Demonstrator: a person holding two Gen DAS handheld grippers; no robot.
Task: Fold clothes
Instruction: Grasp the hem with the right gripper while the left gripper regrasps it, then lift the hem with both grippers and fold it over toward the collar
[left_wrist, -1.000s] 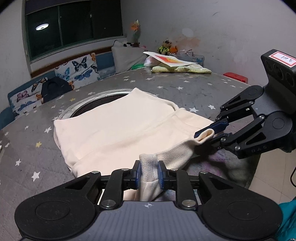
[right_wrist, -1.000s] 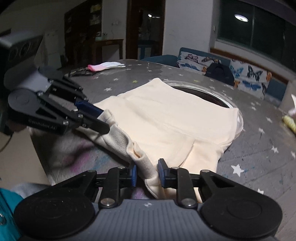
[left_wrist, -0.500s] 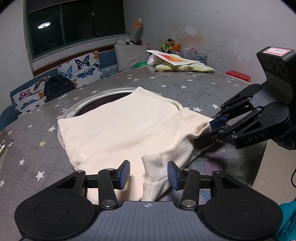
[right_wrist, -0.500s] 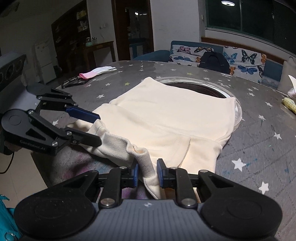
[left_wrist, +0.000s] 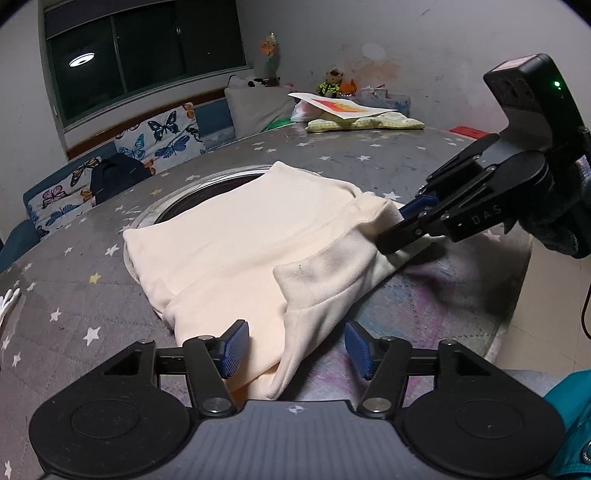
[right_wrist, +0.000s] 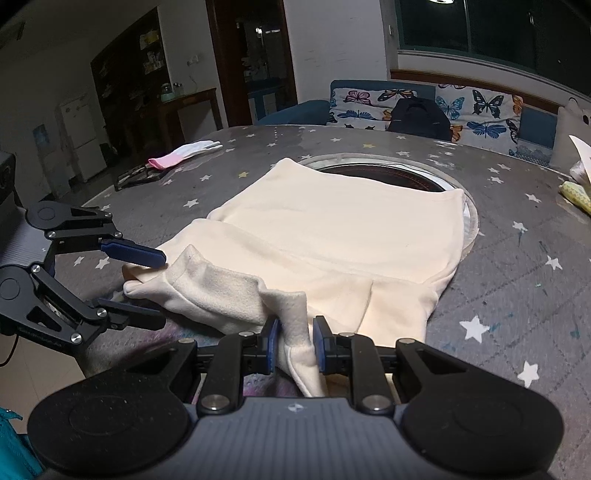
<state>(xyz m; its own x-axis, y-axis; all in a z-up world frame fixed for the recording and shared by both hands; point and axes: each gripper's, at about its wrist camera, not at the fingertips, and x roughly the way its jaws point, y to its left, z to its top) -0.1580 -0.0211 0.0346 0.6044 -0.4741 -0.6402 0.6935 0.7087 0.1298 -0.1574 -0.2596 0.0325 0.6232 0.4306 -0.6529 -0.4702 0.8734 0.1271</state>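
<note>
- Garment (left_wrist: 258, 236), cream and soft, lies folded on my round grey table (left_wrist: 66, 317) with its star-print cover; its far edge laps over the ringed dark opening (right_wrist: 384, 173) at the middle of the table; its near edge, a thick folded band, runs along the table's rim between my two grippers.
- My left gripper (left_wrist: 295, 349) has its jaws opening, the blue pads standing well apart; one end of the garment's band droops down between them, touching neither pad; nothing is gripped there.
- My right gripper (right_wrist: 294, 345) is nearly closed, its blue pads pressing from both sides on a pinched ridge of the same band; the cloth bunches up and hangs down past the pads toward me.
- From the left wrist view my right gripper (left_wrist: 400, 225) comes in from the right, its tips buried in the cream fabric; a grey-gloved hand (left_wrist: 561, 221) carries it.
- From the right wrist view my left gripper (right_wrist: 144, 286) reaches in from the left with its fingers spread above and below the loose end of the band.
- Glove (right_wrist: 184, 153), white with a pink cuff, lies far off on the table; a butterfly-print sofa (right_wrist: 461, 107) with a dark bag (right_wrist: 417, 114) on it stands behind the table.
</note>
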